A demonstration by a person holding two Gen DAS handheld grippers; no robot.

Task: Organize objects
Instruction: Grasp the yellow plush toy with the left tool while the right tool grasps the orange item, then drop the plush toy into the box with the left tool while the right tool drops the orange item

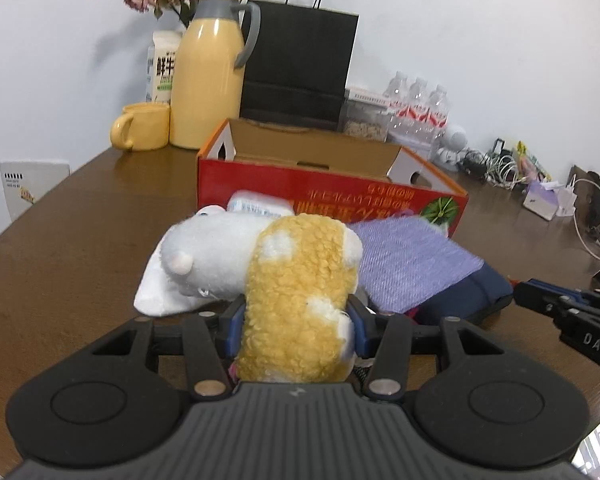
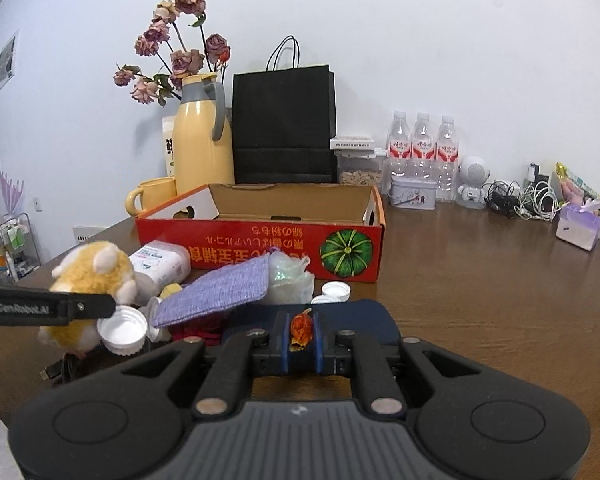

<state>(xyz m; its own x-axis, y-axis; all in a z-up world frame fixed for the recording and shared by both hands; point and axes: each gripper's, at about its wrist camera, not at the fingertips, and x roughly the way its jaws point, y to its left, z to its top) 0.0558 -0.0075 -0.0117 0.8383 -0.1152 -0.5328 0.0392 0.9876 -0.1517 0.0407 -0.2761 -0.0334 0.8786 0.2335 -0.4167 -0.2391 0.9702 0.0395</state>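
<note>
Plush toy (image 1: pixel 296 304) hiding left fingers (image 1: pixel 236 320), small orange thing (image 2: pixel 301 330) — indistinct

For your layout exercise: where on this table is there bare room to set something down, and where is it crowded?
Bare tabletop lies right of the red box, before the water bottles, and left of the plush toy. The red box looks empty. Crowded: the pile before it, around the purple cloth.

**A brown wooden table with many things**

The brown wooden table (image 2: pixel 480 300) carries an open red cardboard box (image 2: pixel 260 240) with a pumpkin picture. Behind the box stand a yellow thermos jug (image 2: pixel 200 148), a yellow mug (image 2: pixel 152 196), a black paper bag (image 2: pixel 284 128) and three clear water bottles (image 2: pixel 422 152). Two white bottle caps (image 2: pixel 336 292) lie before the box.
</note>
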